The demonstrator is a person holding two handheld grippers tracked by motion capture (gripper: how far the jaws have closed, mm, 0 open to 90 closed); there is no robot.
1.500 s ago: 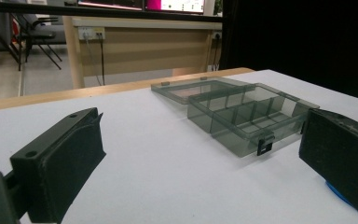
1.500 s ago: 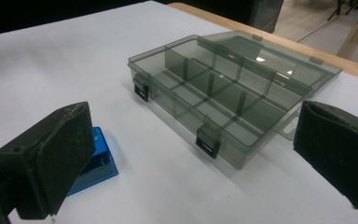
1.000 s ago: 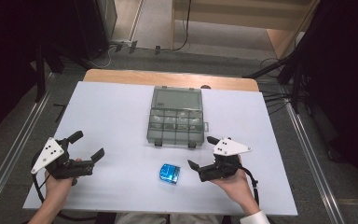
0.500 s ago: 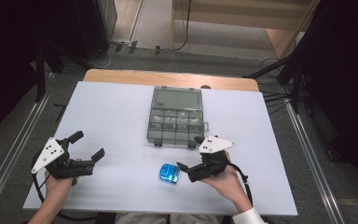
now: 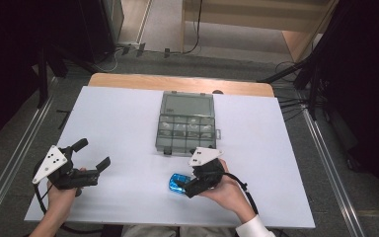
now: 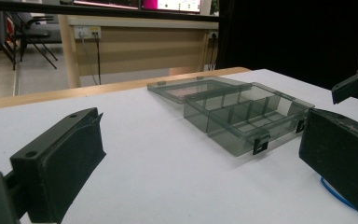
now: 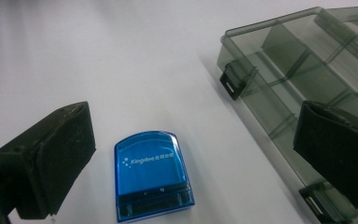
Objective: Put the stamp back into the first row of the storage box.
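A small blue translucent device [image 5: 177,183] lies flat on the white table [image 5: 128,123], near the front edge. In the right gripper view the blue device [image 7: 152,174] carries white lettering and lies between the two wide-apart jaws of my right gripper [image 7: 191,154], untouched. In the high view my right gripper [image 5: 190,185] is open and right beside the device. A smoky clear compartment box [image 5: 185,127] stands open behind it, lid laid flat. My left gripper [image 5: 93,155] is open at the front left, holding nothing; its own view looks toward the box [image 6: 242,116].
The table's wooden far edge [image 5: 177,81] borders grey floor with cables. Metal rails [image 5: 10,163] run along both sides of the table. A thin blue cable [image 6: 335,193] lies on the table by the left gripper's right jaw.
My right gripper has moved left and slightly forward, from apart at the right to right beside the blue device. The left gripper has stayed put.
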